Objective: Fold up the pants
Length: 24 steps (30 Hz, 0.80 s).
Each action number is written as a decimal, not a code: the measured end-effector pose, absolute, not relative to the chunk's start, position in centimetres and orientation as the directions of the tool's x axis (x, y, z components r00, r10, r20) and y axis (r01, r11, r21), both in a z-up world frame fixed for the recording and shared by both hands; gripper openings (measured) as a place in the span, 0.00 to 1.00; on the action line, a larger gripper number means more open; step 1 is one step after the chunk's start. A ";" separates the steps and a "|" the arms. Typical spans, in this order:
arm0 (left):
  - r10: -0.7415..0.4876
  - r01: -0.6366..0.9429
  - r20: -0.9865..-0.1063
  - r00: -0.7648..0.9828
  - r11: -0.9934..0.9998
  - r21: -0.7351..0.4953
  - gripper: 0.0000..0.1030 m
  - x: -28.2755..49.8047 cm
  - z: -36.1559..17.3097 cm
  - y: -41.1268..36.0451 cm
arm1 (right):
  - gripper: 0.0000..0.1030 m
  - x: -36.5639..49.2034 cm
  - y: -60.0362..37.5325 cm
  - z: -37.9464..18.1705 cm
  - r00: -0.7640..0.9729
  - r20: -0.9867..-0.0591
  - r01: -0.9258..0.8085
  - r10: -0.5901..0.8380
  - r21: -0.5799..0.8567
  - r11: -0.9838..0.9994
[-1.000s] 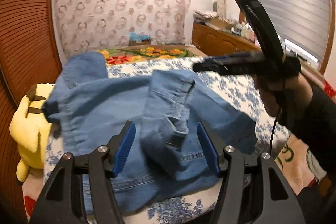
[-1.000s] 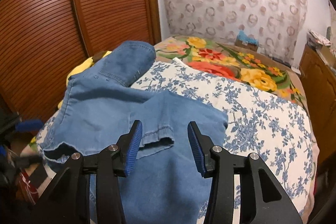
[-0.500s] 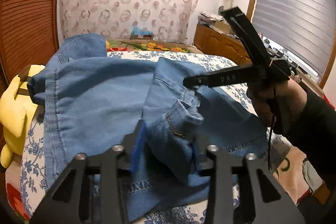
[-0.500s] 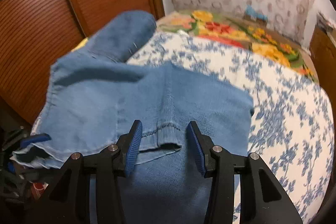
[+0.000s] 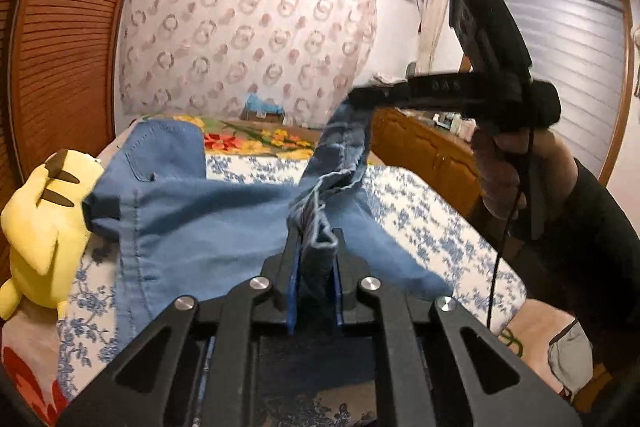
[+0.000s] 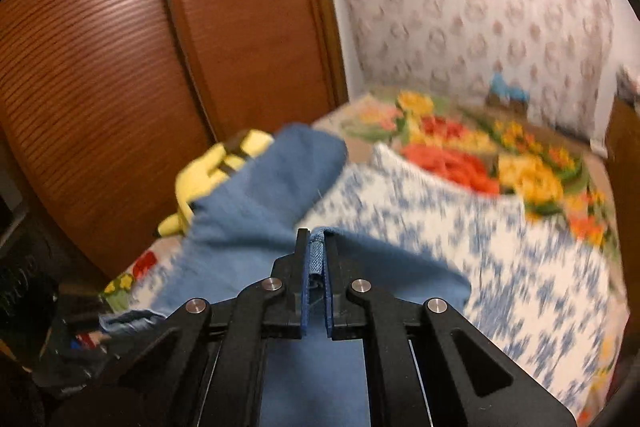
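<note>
Blue denim pants [image 5: 200, 223] lie across a bed with a blue-flowered cover [image 5: 432, 223]. My left gripper [image 5: 316, 247] is shut on a bunched denim edge near the bed's front. My right gripper [image 5: 360, 97] shows in the left wrist view, raised above the bed, with a strip of denim hanging from it. In the right wrist view my right gripper [image 6: 316, 251] is shut on a denim hem, and the pants [image 6: 264, 199] stretch away to the left. That view is blurred.
A yellow plush toy [image 5: 44, 223] lies at the bed's left edge, partly under the pants. A ribbed wooden wardrobe [image 6: 140, 67] stands to the left. A flowered blanket [image 6: 500, 155] covers the far end of the bed. A wooden dresser [image 5: 424, 155] stands to the right.
Both grippers closed on the denim. The right gripper then lifted its edge high above the bed, and the left gripper raised its bunch a little.
</note>
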<state>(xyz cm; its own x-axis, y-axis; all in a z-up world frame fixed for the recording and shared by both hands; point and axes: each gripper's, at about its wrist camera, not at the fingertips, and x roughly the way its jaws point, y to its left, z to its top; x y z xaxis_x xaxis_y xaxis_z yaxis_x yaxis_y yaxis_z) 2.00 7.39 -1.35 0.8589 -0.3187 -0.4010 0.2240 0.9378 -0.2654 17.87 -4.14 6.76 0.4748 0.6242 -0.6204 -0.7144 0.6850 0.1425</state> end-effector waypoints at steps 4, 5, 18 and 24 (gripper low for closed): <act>-0.299 0.206 -0.381 0.875 0.942 -0.267 0.09 0.6 -1.2 8.6 | 0.02 17.1 -1.0 9.3 0.520 -0.587 -0.734 0.620 0.064 0.676; -0.294 0.197 -0.381 0.877 0.942 -0.273 0.09 0.3 -1.5 9.1 | 0.02 17.0 0.2 9.5 0.504 -0.593 -0.749 0.628 0.062 0.660; -0.263 0.120 -0.466 0.845 0.942 -0.315 0.04 1.1 -5.9 12.8 | 0.02 17.3 11.1 3.4 0.443 -0.709 -0.809 0.549 -0.053 0.585; -0.228 0.067 -0.486 0.844 0.943 -0.326 0.18 1.4 -6.4 14.3 | 0.02 17.1 12.9 2.5 0.421 -0.719 -0.827 0.553 -0.054 0.560</act>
